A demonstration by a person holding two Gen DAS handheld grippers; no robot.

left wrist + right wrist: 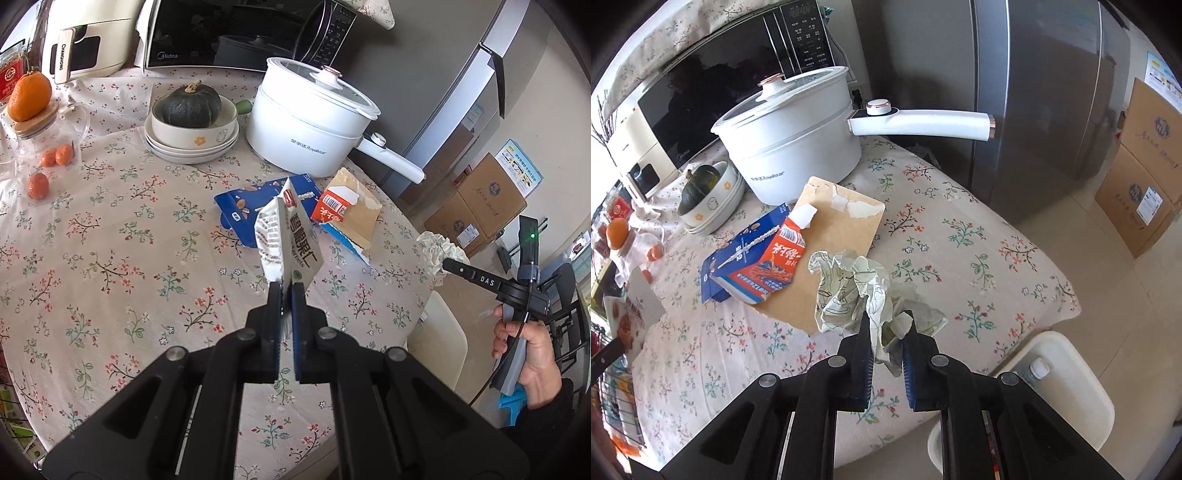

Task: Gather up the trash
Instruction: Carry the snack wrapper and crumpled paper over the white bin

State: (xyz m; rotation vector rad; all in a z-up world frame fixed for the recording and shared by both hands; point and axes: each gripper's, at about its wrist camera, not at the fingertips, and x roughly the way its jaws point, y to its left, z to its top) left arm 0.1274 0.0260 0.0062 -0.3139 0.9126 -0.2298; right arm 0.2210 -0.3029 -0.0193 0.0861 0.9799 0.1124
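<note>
Mid-collection — both loads lifted off the table (pixel 960 229). Left gripper (pixel 287 291) clamped on wrapper (pixel 291 240), right gripper (pixel 886 325) clamped on crumpled paper (pixel 849 291). Bin (pixel 1067 369) sits just beside the table edge — likely next: carry over, release. Cartons (pixel 757 258) remain.

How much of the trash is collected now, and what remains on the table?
Nothing visibly binned yet. In hand: left claw grips a white snack wrapper; right claw grips crumpled paper. Left on the table: the blue carton, red packet and torn cardboard.
</note>
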